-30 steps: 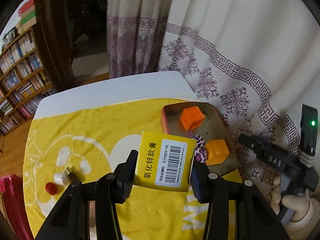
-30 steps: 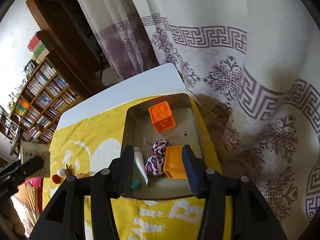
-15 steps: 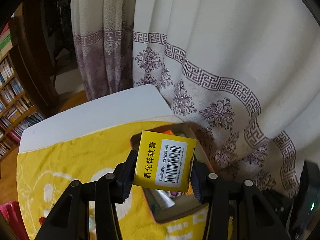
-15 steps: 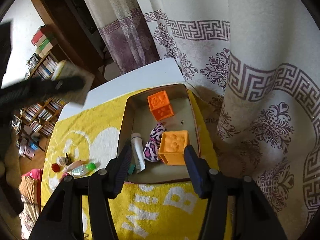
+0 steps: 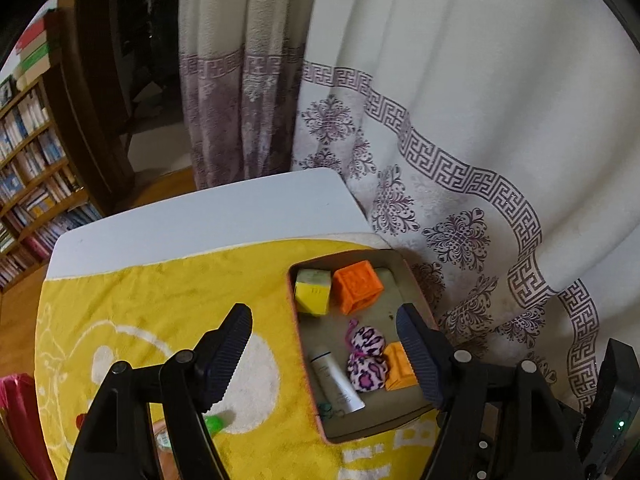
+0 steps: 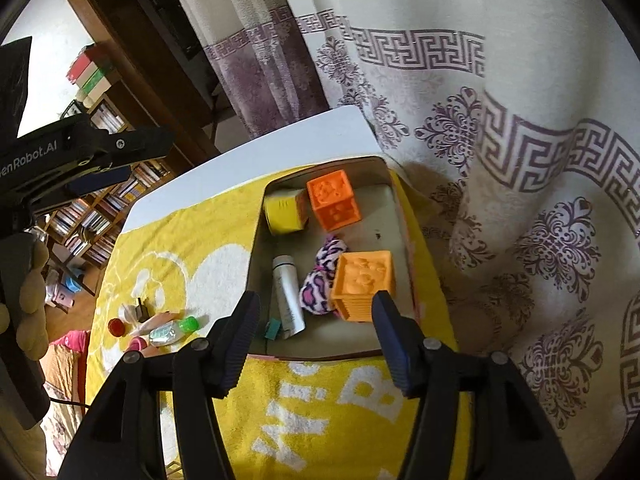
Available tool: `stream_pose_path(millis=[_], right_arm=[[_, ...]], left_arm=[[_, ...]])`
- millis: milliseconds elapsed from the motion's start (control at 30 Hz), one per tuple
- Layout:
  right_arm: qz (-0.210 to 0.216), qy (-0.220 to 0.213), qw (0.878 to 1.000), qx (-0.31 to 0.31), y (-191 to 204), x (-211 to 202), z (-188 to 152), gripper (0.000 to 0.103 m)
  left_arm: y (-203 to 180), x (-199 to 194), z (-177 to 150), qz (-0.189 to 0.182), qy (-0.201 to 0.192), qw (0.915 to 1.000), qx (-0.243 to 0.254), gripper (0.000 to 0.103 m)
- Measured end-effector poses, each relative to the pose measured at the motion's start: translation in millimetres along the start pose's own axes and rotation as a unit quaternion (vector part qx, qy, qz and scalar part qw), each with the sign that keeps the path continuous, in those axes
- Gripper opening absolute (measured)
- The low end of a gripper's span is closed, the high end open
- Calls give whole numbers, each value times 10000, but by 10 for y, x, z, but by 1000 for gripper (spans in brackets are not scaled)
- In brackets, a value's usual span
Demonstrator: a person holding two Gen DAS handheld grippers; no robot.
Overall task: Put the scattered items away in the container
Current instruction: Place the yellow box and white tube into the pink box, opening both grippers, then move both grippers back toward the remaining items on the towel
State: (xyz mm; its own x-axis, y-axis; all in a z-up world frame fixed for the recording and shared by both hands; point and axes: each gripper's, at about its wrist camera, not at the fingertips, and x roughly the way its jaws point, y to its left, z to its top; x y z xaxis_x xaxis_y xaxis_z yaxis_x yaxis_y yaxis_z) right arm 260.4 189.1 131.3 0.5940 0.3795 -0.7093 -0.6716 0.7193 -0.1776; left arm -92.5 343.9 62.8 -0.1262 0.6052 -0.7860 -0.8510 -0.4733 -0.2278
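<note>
The left gripper (image 5: 324, 344) hangs above the yellow towel (image 5: 168, 300) with its jaws spread wide and nothing between them; they have just been opening. The yellow box (image 5: 313, 292) lies ahead of it in the far left corner of the container (image 5: 416, 284), touching the orange cube (image 5: 357, 286) on that cube's left.

The right gripper (image 6: 316, 328) also stands open and empty, its jaws having just been widening. It hovers over the near edge of the container, pointing down into it. Just ahead of its right finger sits a second, paler orange cube (image 6: 364, 280), with a pink-and-black spotted soft toy (image 6: 320, 276) pressed against that cube's left side. A white tube (image 6: 287, 292) lies lengthwise left of the toy, its teal cap (image 6: 273, 328) close to the left finger.

Out on the towel, well to the left of the right gripper, a small cluster is still loose: a clear bottle with a green cap (image 6: 173, 330), a red cap (image 6: 116, 326) and a few small pieces too tiny to name. In the right wrist view the left gripper's body shows at the far left, held in a person's hand (image 6: 34, 300).
</note>
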Motion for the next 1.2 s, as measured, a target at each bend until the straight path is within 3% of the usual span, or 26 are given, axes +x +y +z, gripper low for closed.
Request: stream_pose_path(millis=[567,1200], right_arm=[[299,77,9991,-299,610,82,-205,65],[874,639,9897,-931,1878,485,-583,65]], left_arm=[[943,-480,-536,509,4,9962,-712,76],[2468,-1109,-1475,1068,78,9767,-1861,76]])
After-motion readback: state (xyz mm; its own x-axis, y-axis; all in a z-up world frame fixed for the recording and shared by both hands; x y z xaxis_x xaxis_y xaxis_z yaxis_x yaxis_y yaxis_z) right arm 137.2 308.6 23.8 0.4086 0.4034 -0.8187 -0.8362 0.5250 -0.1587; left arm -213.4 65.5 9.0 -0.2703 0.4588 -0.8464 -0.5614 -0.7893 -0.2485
